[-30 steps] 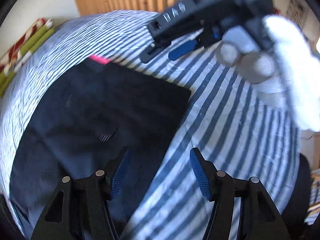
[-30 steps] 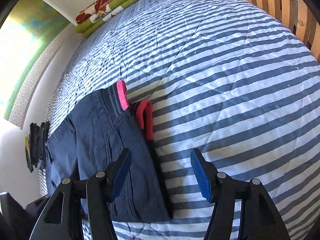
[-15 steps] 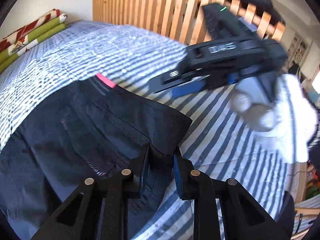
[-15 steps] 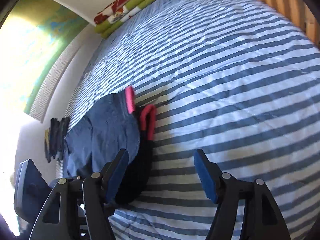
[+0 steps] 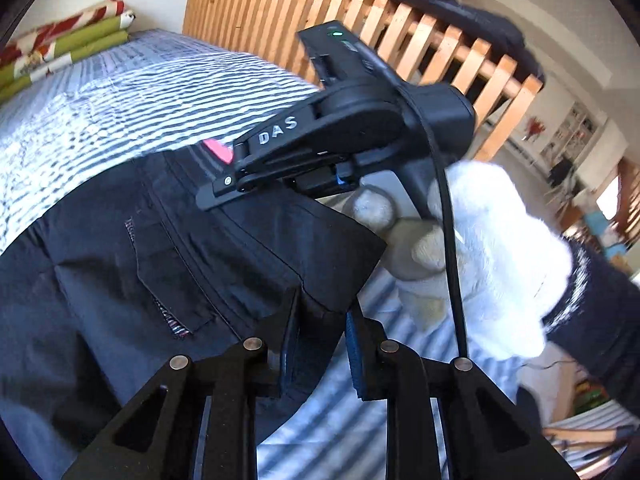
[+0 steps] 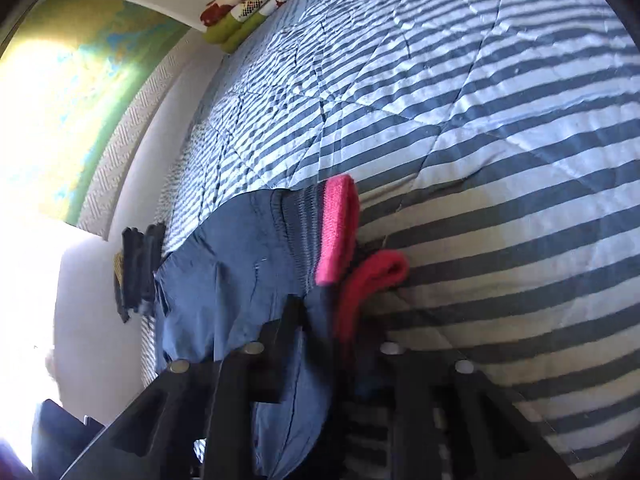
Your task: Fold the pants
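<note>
Dark navy pants (image 5: pixel 120 280) lie on the striped bed, and a pink waistband lining (image 5: pixel 216 150) shows at their far end. My left gripper (image 5: pixel 322 320) is shut on the near edge of the pants, pinching a raised fold of cloth. A white-gloved hand (image 5: pixel 500 260) holds my right gripper (image 5: pixel 218 196) over the waist end. In the right wrist view the right gripper (image 6: pixel 328 328) is shut on the pants (image 6: pixel 224 280) just below the pink waistband (image 6: pixel 338 228). Bunched cloth hides its right finger.
A blue-and-white striped duvet (image 6: pixel 480 160) covers the bed. A slatted wooden headboard (image 5: pixel 280 28) stands behind it. A folded green and red blanket (image 5: pixel 60 52) lies at the far corner. Dark items (image 6: pixel 136 268) hang at the bed's edge by the wall.
My right gripper moved down to the waistband and went from open to shut on the pants. My left gripper shut on the near edge and lifted it a little.
</note>
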{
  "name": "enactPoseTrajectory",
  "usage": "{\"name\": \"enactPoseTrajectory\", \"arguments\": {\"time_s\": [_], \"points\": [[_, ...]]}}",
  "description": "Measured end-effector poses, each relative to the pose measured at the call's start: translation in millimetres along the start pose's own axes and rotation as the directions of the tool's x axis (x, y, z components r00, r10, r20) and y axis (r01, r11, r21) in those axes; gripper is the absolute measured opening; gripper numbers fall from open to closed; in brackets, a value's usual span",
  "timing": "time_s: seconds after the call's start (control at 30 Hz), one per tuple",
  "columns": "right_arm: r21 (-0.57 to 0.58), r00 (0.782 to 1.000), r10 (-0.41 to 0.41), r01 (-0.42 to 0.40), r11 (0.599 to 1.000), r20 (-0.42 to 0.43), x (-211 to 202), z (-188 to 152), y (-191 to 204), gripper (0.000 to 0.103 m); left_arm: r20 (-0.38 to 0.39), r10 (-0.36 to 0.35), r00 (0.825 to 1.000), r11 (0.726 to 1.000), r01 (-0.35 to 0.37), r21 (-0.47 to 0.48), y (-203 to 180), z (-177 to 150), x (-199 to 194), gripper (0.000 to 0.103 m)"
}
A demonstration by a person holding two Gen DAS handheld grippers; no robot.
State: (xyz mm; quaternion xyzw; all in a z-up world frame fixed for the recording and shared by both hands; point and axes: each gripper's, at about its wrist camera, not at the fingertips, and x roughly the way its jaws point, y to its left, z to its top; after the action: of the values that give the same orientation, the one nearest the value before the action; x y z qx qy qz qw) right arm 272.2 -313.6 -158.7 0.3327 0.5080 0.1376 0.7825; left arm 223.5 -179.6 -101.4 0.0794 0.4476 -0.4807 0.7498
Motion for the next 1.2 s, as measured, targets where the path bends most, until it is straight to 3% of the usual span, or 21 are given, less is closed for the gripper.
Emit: {"name": "enactPoseTrajectory", "arguments": {"time_s": [0.13,0.23,0.33,0.43,0.5,0.6,0.67,0.7,0.77,0.83,0.9,0.93,1.0,1.1,1.2], "points": [[-0.057,0.992,-0.103,0.108,0.993,0.078,-56,-21,10,0.016,0.016,-0.077,0.997,0.996,0.076,0.051,-45,6,-4,0.023],[-0.033,0.977,-0.163,0.169,0.985,0.14,-112,-44,-3,0.016,0.021,-0.135,0.991,0.983,0.132,0.125,-89,9,0,0.023],[0.029,0.952,-0.255,0.254,0.967,0.167,-150,-69,-28,0.016,-0.041,-0.188,0.981,0.97,0.192,0.148,-120,12,19,0.028],[0.062,0.922,-0.353,0.347,0.936,0.159,-159,-79,-52,0.016,-0.118,-0.165,0.979,0.974,0.18,0.139,-132,7,40,0.039],[0.073,0.916,-0.375,0.368,0.927,0.143,-154,-79,-64,0.017,-0.125,-0.141,0.982,0.978,0.158,0.139,-130,2,34,0.04],[0.086,0.894,-0.444,0.438,0.895,0.069,-143,-75,-74,0.025,-0.102,-0.113,0.988,0.984,0.126,0.129,-103,-10,-2,0.047],[0.093,0.871,-0.486,0.479,0.873,0.073,-146,-73,-70,0.027,-0.075,-0.051,0.996,0.993,0.059,0.103,-66,-22,-38,0.056],[0.083,0.858,-0.506,0.499,0.862,0.09,-150,-73,-63,0.027,-0.067,-0.021,0.998,0.997,0.026,0.077,-45,-25,-51,0.056],[0.031,0.81,-0.57,0.571,0.82,0.138,-156,-72,-41,0.028,-0.055,0.066,0.996,0.998,-0.066,0.0,6,-41,-90,0.056],[-0.049,0.776,-0.596,0.617,0.786,0.206,-163,-73,-12,0.033,-0.053,0.17,0.984,0.983,-0.173,-0.059,56,-57,-121,0.056],[-0.14,0.749,-0.6,0.65,0.747,0.279,-163,-72,26,0.037,-0.059,0.269,0.961,0.948,-0.275,-0.158,115,-72,-154,0.056],[-0.196,0.755,-0.574,0.644,0.74,0.316,-159,-72,45,0.037,-0.058,0.309,0.949,0.925,-0.314,-0.216,142,-78,-168,0.056],[-0.312,0.797,-0.497,0.596,0.74,0.342,-143,-72,79,0.038,-0.053,0.373,0.926,0.868,-0.369,-0.332,193,-89,-195,0.056],[-0.482,0.864,-0.383,0.502,0.718,0.327,-95,-72,133,0.039,-0.046,0.402,0.915,0.802,-0.376,-0.465,252,-110,-226,0.056],[-0.589,0.905,-0.328,0.425,0.688,0.27,-40,-65,172,0.039,-0.038,0.419,0.907,0.755,-0.371,-0.54,290,-133,-248,0.056]]}}
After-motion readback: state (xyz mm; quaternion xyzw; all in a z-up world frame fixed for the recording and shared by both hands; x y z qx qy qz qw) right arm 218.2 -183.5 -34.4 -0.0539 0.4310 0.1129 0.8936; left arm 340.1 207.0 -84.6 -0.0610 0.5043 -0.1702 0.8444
